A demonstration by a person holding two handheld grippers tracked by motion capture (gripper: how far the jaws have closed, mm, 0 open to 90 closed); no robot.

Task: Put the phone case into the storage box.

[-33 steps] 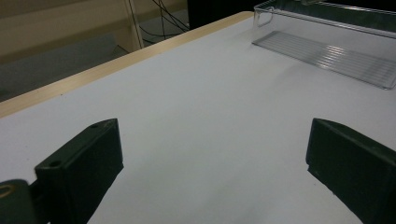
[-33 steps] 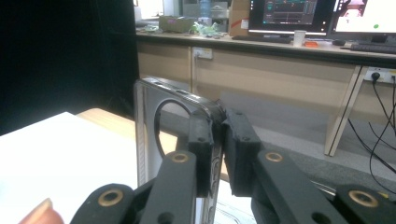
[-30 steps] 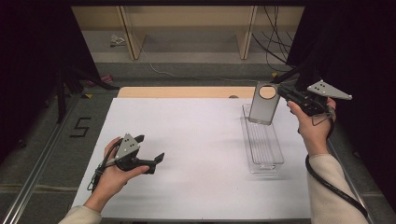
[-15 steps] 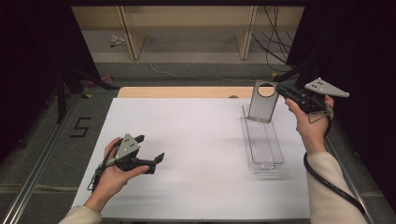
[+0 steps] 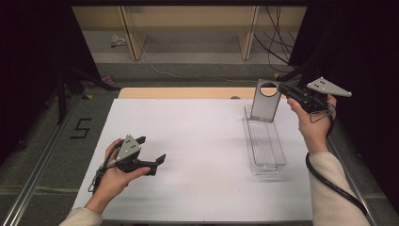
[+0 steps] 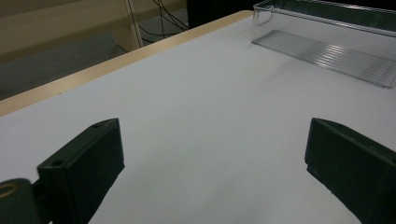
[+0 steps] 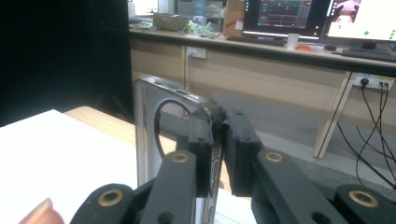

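The right gripper (image 5: 281,89) pinches a grey lid (image 5: 264,100) upright over the far end of the clear tray (image 5: 265,141). Well left of the tray, the left gripper (image 5: 151,150) rests with fingers wide.

The high view looks down and forward over the table (image 5: 197,141). The left gripper view skims low across it toward the clear tray (image 6: 327,42), which both share. The right gripper view faces desks, close.
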